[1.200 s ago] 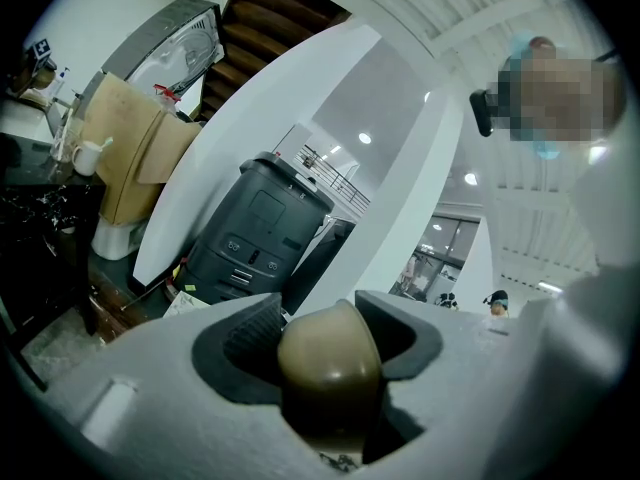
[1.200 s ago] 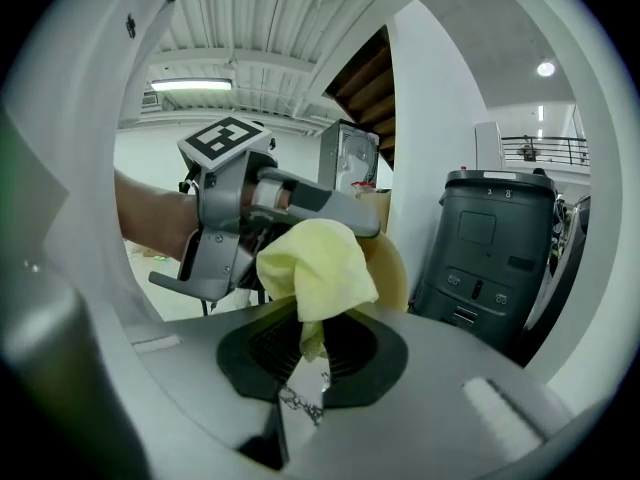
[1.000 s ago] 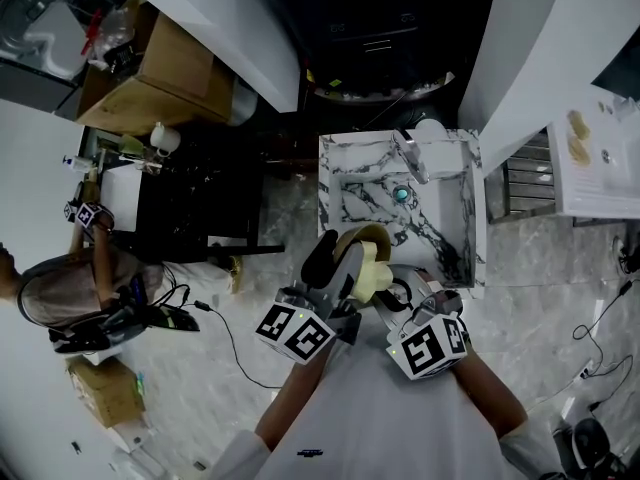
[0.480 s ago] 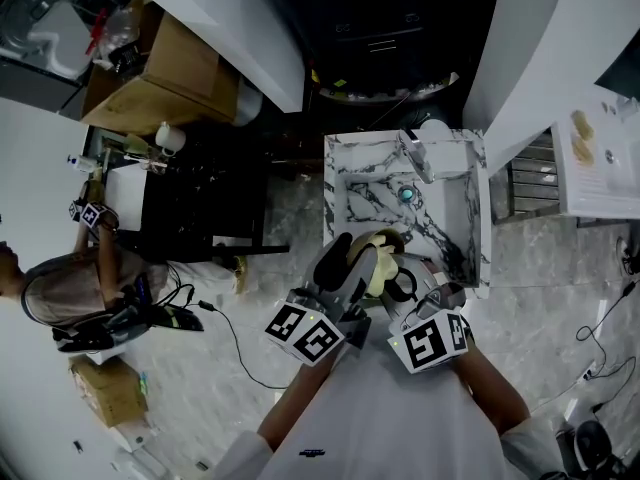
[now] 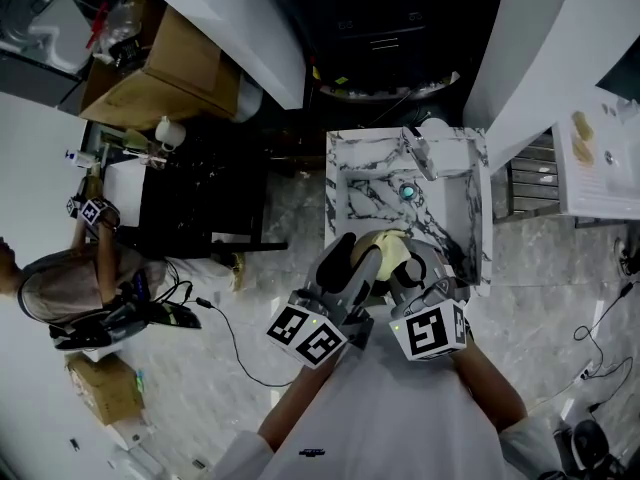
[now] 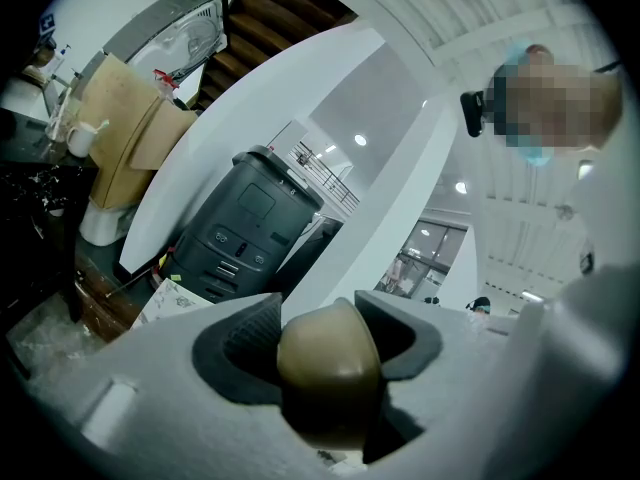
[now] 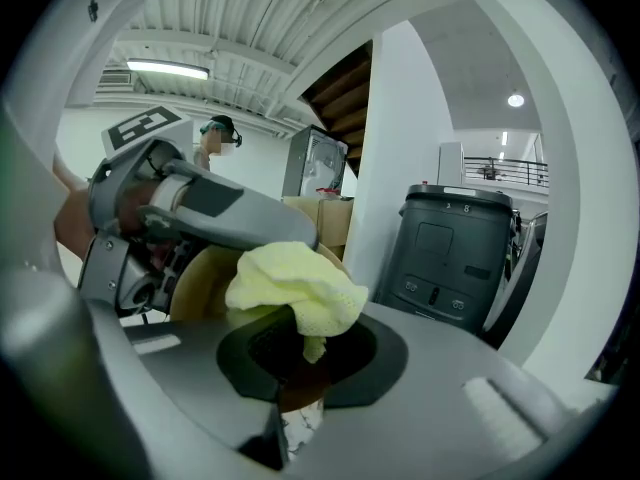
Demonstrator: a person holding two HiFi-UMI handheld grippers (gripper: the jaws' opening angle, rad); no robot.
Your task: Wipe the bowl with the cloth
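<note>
Marble sink [image 5: 334, 193] lies under both tools. Left hand-held gripper [image 5: 352, 253] is clamped on the rim of the tan bowl [image 6: 327, 363], held over the sink's near edge. Right hand-held gripper [image 5: 412, 271] pinches the yellow cloth [image 7: 295, 286] against the bowl, prob. inside it. Risks: only a tuft is pinched, so a hard rub could pull it free. Rim-only grip could let the bowl twist & drop.

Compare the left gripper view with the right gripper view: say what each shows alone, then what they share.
Left gripper view only: the left gripper seen along its own jaws, which are shut on the rim of the bowl. Right gripper view only: the yellow cloth, pinched in the right gripper. Both: the bowl, the dark grey machine and the cardboard box.
</note>
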